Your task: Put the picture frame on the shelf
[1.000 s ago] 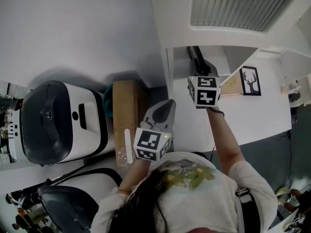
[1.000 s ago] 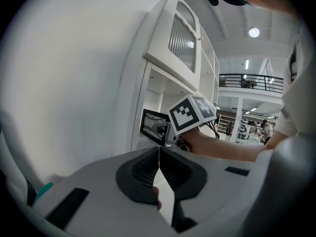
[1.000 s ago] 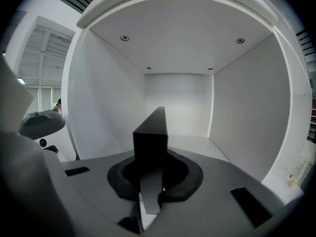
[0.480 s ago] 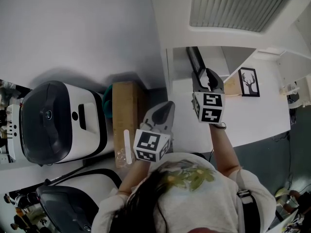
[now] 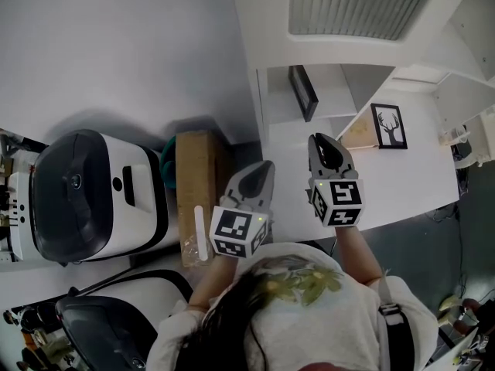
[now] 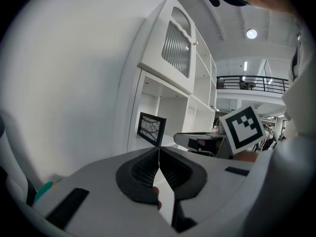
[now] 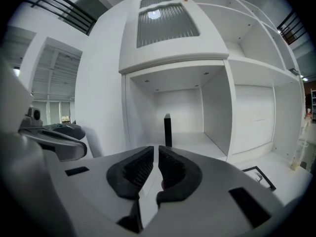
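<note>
Right tool (image 5: 320,140) off frame (image 5: 302,93), closing empty

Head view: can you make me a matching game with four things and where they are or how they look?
Things:
1. dark frame
2. deer picture
3. cardboard box
4. left gripper

Places or states:
A. lying on the counter
B. shut, holding nothing
C. standing upright in the shelf
D. next to the white machine

Pairs: 1-C, 2-A, 3-D, 4-B
</note>
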{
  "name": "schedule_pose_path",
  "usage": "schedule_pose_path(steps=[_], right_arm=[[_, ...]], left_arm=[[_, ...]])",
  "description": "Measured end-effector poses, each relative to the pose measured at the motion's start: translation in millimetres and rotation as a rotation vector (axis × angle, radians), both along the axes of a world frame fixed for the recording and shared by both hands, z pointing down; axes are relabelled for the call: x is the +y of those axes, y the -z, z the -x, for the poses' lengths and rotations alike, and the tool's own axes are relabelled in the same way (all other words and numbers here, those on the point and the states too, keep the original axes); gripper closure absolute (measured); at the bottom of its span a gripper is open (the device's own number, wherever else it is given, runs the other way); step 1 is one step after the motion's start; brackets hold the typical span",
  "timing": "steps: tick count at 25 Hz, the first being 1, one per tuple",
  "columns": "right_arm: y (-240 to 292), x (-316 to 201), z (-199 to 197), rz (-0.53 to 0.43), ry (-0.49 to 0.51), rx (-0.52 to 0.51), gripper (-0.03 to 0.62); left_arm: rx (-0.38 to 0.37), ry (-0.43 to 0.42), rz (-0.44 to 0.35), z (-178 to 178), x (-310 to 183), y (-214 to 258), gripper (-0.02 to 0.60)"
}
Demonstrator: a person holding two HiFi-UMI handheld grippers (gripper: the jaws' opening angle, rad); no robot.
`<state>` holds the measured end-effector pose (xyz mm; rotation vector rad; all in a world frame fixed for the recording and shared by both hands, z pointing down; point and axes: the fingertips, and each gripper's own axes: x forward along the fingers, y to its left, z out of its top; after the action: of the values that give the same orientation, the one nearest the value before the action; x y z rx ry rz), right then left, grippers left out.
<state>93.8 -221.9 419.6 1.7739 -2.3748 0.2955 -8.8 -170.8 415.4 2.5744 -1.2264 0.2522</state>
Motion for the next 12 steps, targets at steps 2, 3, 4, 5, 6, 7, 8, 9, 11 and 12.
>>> schedule_pose_path(steps=[2, 3, 4, 5, 6, 7, 8, 9, 11, 12], right_arm=[[5, 11, 5, -0.014, 0.027, -0.021, 0.549], [8, 16, 8, -0.019, 0.046, -0.029, 0.553], [10, 21, 11, -0.024, 0.065, -0.031, 0.557], [11, 26, 13, -0.029, 0.08, -0.027, 0.56], [12, 31, 15, -0.031, 0.092, -0.02, 0.563], [13, 35, 17, -0.032, 0.101, -0.011, 0.563], [14, 39, 19, -0.031, 0.107, -0.001, 0.563], [14, 42, 21, -0.029, 0.113, 0.01, 0.563], [16, 49, 23, -0.027, 0.125, 0.022, 0.563], [18, 53, 24, -0.027, 0.131, 0.022, 0.563]], left_arm=[[0.002, 0.0, -0.003, -1, 6, 2, 0.551], [0.002, -0.001, -0.004, -1, 8, 3, 0.551], [0.002, 0.0, -0.006, -1, 11, 4, 0.551], [0.003, 0.0, -0.007, -2, 14, 5, 0.551], [0.003, 0.0, -0.008, -3, 17, 7, 0.551], [0.004, -0.001, -0.009, -3, 20, 8, 0.551], [0.005, -0.002, -0.01, -4, 23, 10, 0.551], [0.005, -0.003, -0.011, -4, 26, 11, 0.551], [0.003, -0.002, -0.012, -4, 31, 12, 0.551], [0.003, 0.0, -0.013, -4, 33, 13, 0.551]])
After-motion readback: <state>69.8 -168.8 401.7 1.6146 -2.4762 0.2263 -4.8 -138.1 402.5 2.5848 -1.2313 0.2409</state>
